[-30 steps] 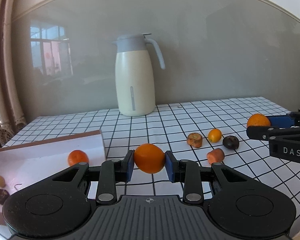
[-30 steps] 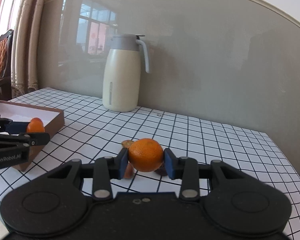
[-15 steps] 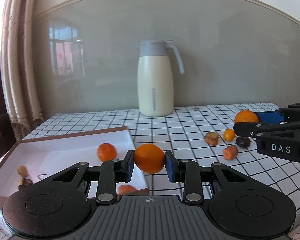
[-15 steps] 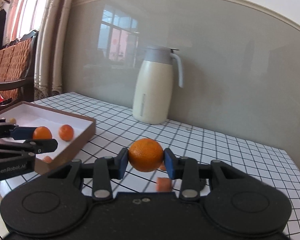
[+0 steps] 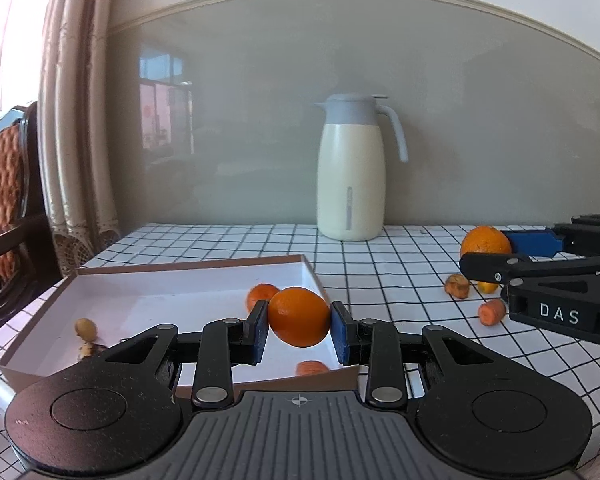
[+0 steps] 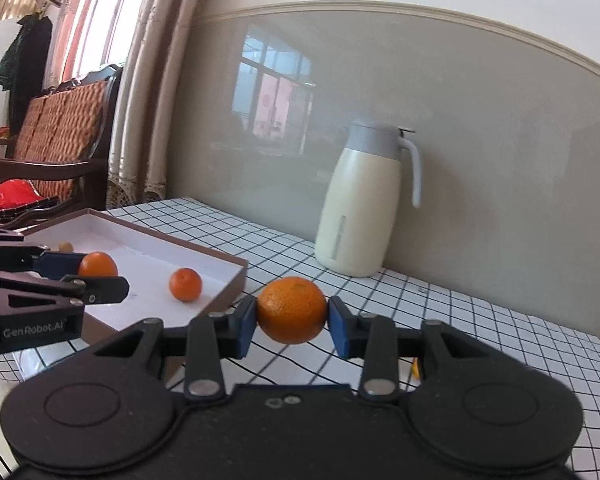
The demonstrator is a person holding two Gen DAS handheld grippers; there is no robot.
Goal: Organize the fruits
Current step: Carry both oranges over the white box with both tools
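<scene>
My left gripper (image 5: 299, 330) is shut on a smooth orange (image 5: 299, 317), held in the air over the near right corner of a shallow brown box with a white inside (image 5: 148, 292). In the box lie a small tangerine (image 5: 261, 294), another orange piece (image 5: 312, 367) and two small brownish fruits (image 5: 85, 329). My right gripper (image 6: 292, 322) is shut on a dimpled orange (image 6: 292, 309), above the checked tablecloth just right of the box (image 6: 220, 258). From the left wrist view the right gripper (image 5: 485, 254) shows at the right edge, with its orange (image 5: 485, 242).
A cream thermos jug with a grey lid (image 5: 350, 168) stands at the back by the wall. Loose on the cloth at the right lie a brown fruit (image 5: 457, 285), a carrot piece (image 5: 492, 312) and a yellow fruit (image 5: 487, 287). A wooden chair (image 6: 56, 140) stands past the table's left end.
Both grippers have carried their oranges leftward, from over the loose fruits toward the box. The left one now hangs over the box's corner, the right one just beside the box.
</scene>
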